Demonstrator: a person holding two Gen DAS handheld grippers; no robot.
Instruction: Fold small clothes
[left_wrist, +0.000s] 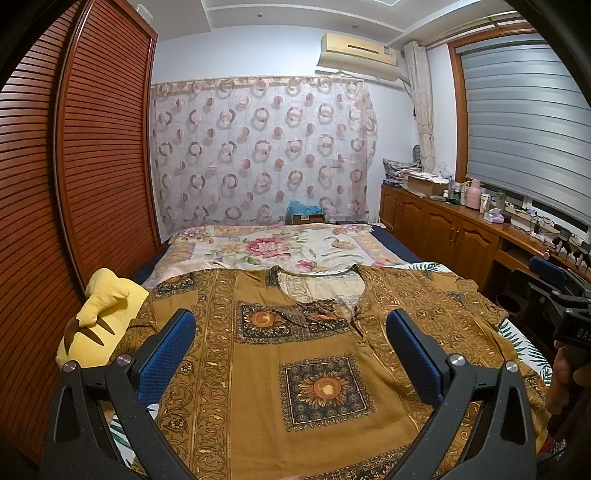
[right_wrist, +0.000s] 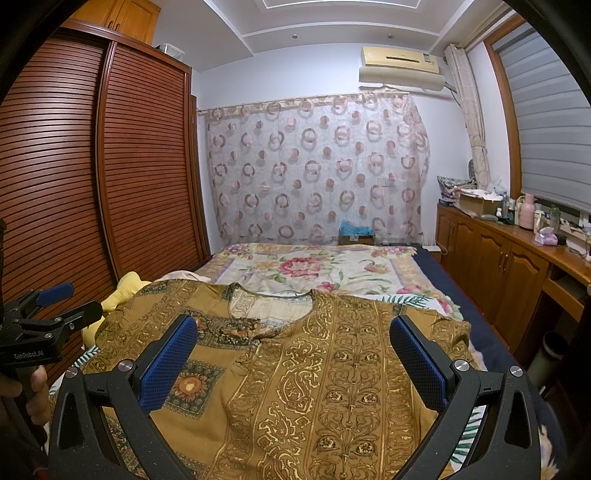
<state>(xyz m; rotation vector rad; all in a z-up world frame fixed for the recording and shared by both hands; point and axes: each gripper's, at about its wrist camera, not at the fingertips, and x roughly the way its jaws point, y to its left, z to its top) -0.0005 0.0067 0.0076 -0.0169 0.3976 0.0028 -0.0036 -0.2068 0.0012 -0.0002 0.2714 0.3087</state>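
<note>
A mustard-brown short-sleeved top printed with gold scrollwork and dark sunflower squares (left_wrist: 295, 354) is lying spread flat, front up, across the near end of a bed (left_wrist: 402, 251), its round neckline pointing toward the far wall and its two sleeves reaching out to either side. The left gripper (left_wrist: 291, 325), black-framed with blue textured pads, is hovering just over the middle of the garment with its fingers (left_wrist: 170, 354) standing wide apart and gripping nothing. The right gripper (right_wrist: 293, 328), of the same build, is hanging over the garment's right half, its fingers (right_wrist: 417, 362) likewise spread wide and empty; whether either set of tips is touching the cloth cannot be told. Each gripper is showing at the edge of the other's view, with part of the person's hand (right_wrist: 33, 387) wrapping its handle. A soft yellow plush toy with brown stripes (left_wrist: 99, 321) is lying just beside the left sleeve, touching it. Beyond the neckline a cream floral bedspread with pink blossoms (left_wrist: 277, 247) is covering the rest of the mattress. A slatted reddish-brown wooden wardrobe (left_wrist: 85, 158) is standing along the left side, a sheer curtain patterned with pink rings (left_wrist: 258, 147) is hanging on the far wall, and a wooden cabinet counter crowded with small items (left_wrist: 454, 229) is running along the right under a grey blind.
</note>
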